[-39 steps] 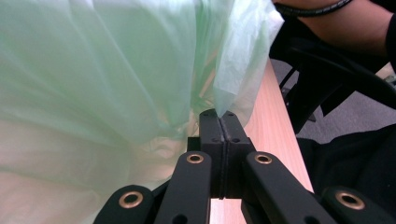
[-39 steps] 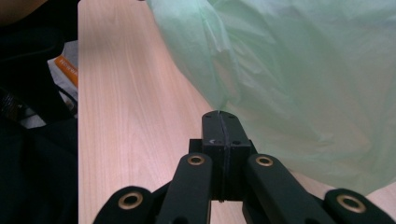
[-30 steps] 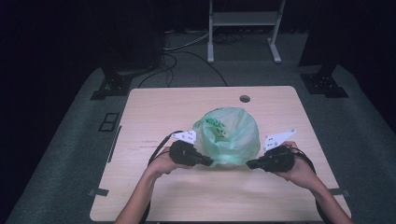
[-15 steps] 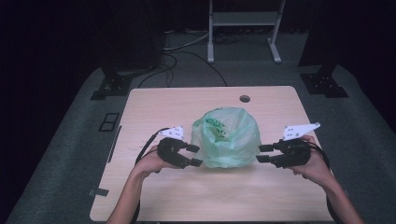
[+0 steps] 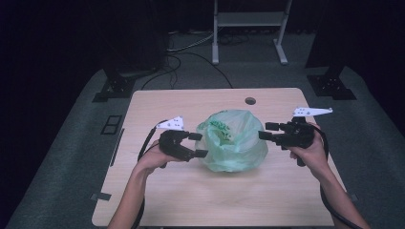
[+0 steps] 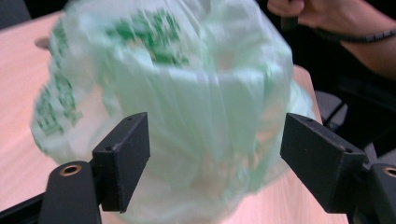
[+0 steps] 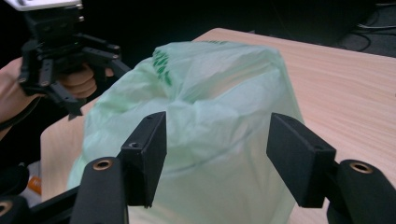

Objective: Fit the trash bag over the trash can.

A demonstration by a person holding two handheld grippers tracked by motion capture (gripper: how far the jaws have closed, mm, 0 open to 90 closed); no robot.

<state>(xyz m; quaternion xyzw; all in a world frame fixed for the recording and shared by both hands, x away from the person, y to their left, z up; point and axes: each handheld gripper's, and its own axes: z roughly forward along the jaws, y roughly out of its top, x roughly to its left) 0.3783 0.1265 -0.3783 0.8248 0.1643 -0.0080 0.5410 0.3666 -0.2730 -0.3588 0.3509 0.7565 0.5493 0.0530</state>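
Green plastic bag (image 5: 232, 141), pale translucent with darker green print near its top, sits bulged on the desk (image 5: 157, 195) roughly at the centre, a bit toward the person's side. Its top looks crumpled and gathered; what is inside can't be told. In the left gripper view the bag (image 6: 187, 107) is blurred and lies ahead of the jaws; in the right gripper view the bag (image 7: 210, 116) stands just ahead of the jaws too.

Left gripper (image 5: 199, 144) is at the bag's left side, jaws apart, tips just beside the plastic; contact can't be told. Jaws have just been opening, nothing clamped between them. Right gripper (image 5: 267, 130) is at the bag's right side, jaws apart, tips near the plastic with a small gap. Its jaws have also just been opening, nothing pinched.

Left hand (image 5: 153, 160) and right hand (image 5: 308, 150) hold the grippers from the near edge, forearms coming in from below. Small round hole (image 5: 250, 101) in the desk beyond the bag. Dark floor around, a white stand (image 5: 248, 28) behind the desk.
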